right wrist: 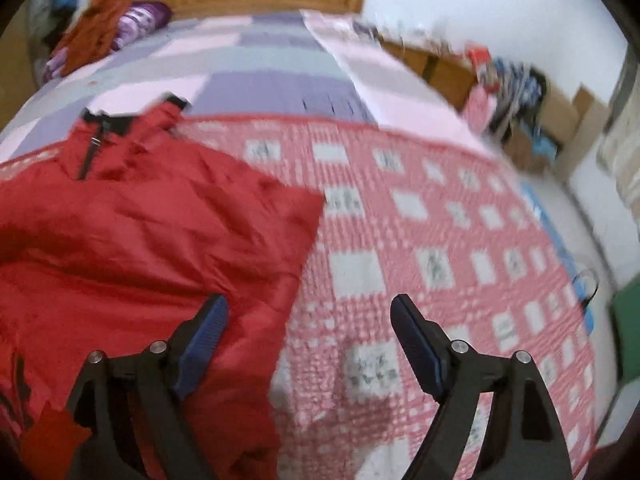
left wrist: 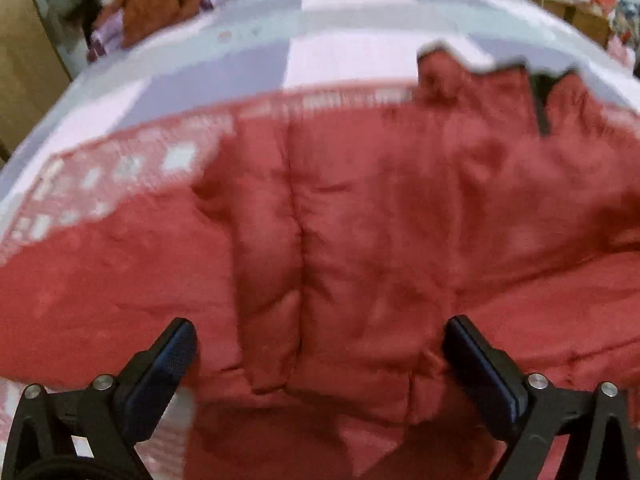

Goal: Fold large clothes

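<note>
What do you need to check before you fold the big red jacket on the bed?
1. Left gripper jaws wide apart, nothing held: ok.
2. Right gripper jaws apart, nothing held: ok.
3. Red jacket spread on the pink checked blanket: ok.
4. Jacket smooth: not ok, it is puffy and wrinkled.
5. Zipper at the collar closed: cannot tell, too blurry.
6. Room on the blanket beside the jacket: ok.
</note>
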A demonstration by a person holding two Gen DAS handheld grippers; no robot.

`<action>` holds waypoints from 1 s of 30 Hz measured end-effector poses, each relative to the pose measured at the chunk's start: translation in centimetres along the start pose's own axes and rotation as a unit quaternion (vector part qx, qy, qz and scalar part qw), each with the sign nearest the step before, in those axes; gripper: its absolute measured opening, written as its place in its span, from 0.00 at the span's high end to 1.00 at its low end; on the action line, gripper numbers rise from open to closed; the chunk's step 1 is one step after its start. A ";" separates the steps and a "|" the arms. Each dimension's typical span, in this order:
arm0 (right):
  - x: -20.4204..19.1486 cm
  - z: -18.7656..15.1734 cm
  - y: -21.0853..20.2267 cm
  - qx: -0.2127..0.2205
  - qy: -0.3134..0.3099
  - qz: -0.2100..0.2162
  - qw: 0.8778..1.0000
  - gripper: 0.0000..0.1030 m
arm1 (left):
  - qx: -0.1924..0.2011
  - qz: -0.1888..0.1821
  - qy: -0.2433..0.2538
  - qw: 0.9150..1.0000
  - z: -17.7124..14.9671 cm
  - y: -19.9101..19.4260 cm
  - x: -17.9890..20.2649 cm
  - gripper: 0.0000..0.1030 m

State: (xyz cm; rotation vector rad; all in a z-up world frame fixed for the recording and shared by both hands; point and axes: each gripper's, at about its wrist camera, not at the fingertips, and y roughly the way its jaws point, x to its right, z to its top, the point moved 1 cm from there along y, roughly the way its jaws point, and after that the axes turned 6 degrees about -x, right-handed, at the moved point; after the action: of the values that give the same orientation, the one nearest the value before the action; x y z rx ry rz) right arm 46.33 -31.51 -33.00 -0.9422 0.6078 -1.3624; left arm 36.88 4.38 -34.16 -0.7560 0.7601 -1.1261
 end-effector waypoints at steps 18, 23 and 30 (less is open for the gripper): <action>-0.3 4.9 9.4 -0.105 0.053 0.028 0.993 0.05 | -0.083 -0.024 -0.025 0.996 4.5 9.0 1.2 0.00; -1.8 4.5 7.6 -0.065 0.022 -0.030 0.997 0.05 | -0.077 -0.019 -0.030 0.996 4.5 8.5 1.7 0.00; -8.1 -0.7 0.8 0.035 -0.117 -0.005 0.992 0.05 | -0.048 -0.033 -0.027 0.998 1.6 6.7 0.3 0.00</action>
State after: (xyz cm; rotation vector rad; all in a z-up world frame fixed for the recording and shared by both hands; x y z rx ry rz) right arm 44.99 -23.80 -35.28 -1.0317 0.3752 -1.2519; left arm 41.62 5.97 -38.92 -0.8948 0.7522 -1.1289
